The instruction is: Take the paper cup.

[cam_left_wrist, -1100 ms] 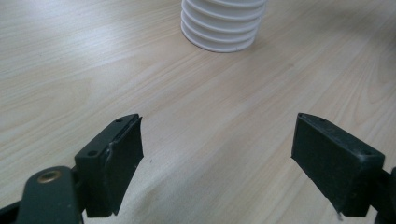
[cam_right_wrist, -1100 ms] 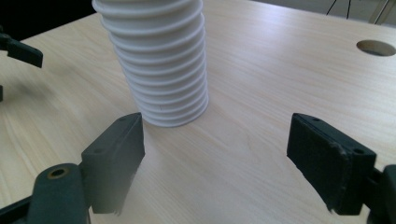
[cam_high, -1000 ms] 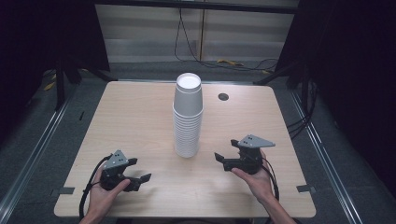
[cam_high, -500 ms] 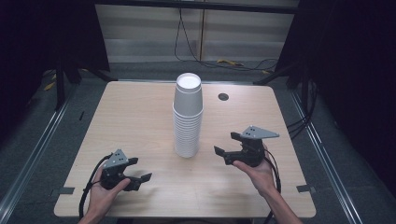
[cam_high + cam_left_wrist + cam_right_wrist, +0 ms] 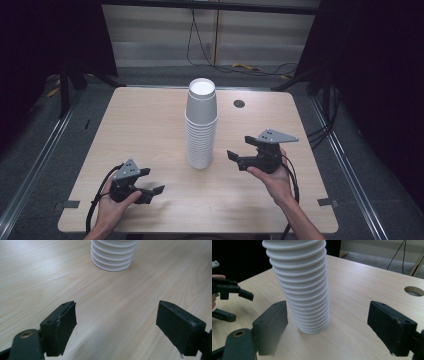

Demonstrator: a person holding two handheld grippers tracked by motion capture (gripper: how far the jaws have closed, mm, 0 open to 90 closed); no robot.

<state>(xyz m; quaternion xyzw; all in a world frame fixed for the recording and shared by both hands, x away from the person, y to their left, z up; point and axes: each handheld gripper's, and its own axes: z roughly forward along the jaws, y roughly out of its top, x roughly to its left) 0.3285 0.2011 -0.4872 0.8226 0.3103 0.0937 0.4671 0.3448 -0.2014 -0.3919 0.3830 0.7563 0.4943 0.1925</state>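
Dark curtains and a grey floor with rails surround a light wooden tabletop (image 5: 150,130), with loose cables lying on the floor beyond its far edge. A tall stack of white paper cups (image 5: 201,125) stands upright near the middle of the tabletop, a little closer to the near edge than the far one. A small round hole (image 5: 239,103) sits in the tabletop toward the far right corner, well apart from the stack.

Near the near left corner, the person's left hand (image 5: 112,205) holds the left hand-held gripper (image 5: 152,183) low over the wood, pointing toward the right. Its jaws stand wide apart with nothing between them; in the left gripper view only bare wood lies between them, and the base of the stack (image 5: 113,255) is farther ahead.

To the right of the stack, the right hand (image 5: 272,177) holds the right hand-held gripper (image 5: 241,150) raised a little above the tabletop, pointing at the stack's lower part. Its jaws are also spread wide and hold nothing. In the right gripper view the stack (image 5: 302,287) rises just ahead between the jaw lines, not touching either one, and the left hand-held gripper (image 5: 233,302) appears at the far left.
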